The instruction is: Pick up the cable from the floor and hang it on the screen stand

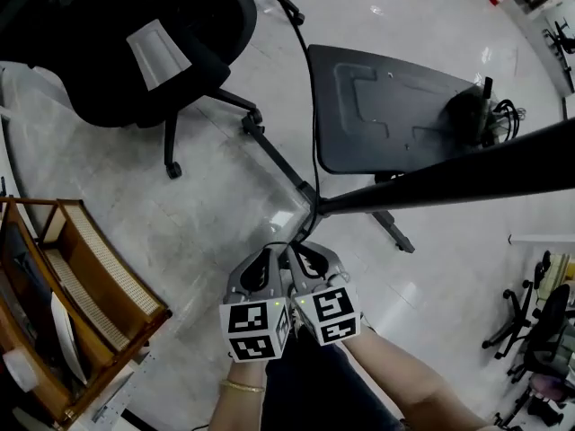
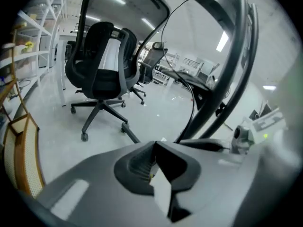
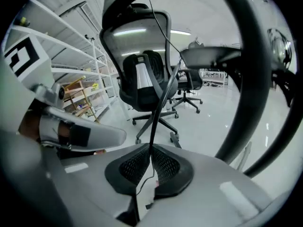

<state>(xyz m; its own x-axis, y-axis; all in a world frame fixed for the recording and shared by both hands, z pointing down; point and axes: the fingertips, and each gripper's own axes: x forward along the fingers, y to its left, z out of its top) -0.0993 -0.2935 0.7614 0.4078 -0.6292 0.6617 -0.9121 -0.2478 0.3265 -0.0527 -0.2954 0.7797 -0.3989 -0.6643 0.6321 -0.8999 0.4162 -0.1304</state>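
Note:
A thin black cable (image 1: pixel 315 142) runs down across the pale floor from near the office chair to my two grippers, which are side by side low in the head view. My right gripper (image 1: pixel 310 257) is shut on the cable (image 3: pixel 158 103), which rises straight out from between its ribbed pads (image 3: pixel 163 164). My left gripper (image 1: pixel 268 260) is shut too (image 2: pixel 155 145), and I see no cable between its pads. Both sit at the foot of the black screen stand, where its legs (image 1: pixel 278 160) meet its pole (image 1: pixel 449 182) and dark base plate (image 1: pixel 386 115).
A black office chair (image 1: pixel 135 52) stands at the upper left, its wheeled base close to the stand's leg. A wooden rack (image 1: pixel 90 277) is at the lower left. More chairs (image 1: pixel 539 330) stand at the right edge. A bundle of cables (image 1: pixel 492 115) lies on the base plate's far end.

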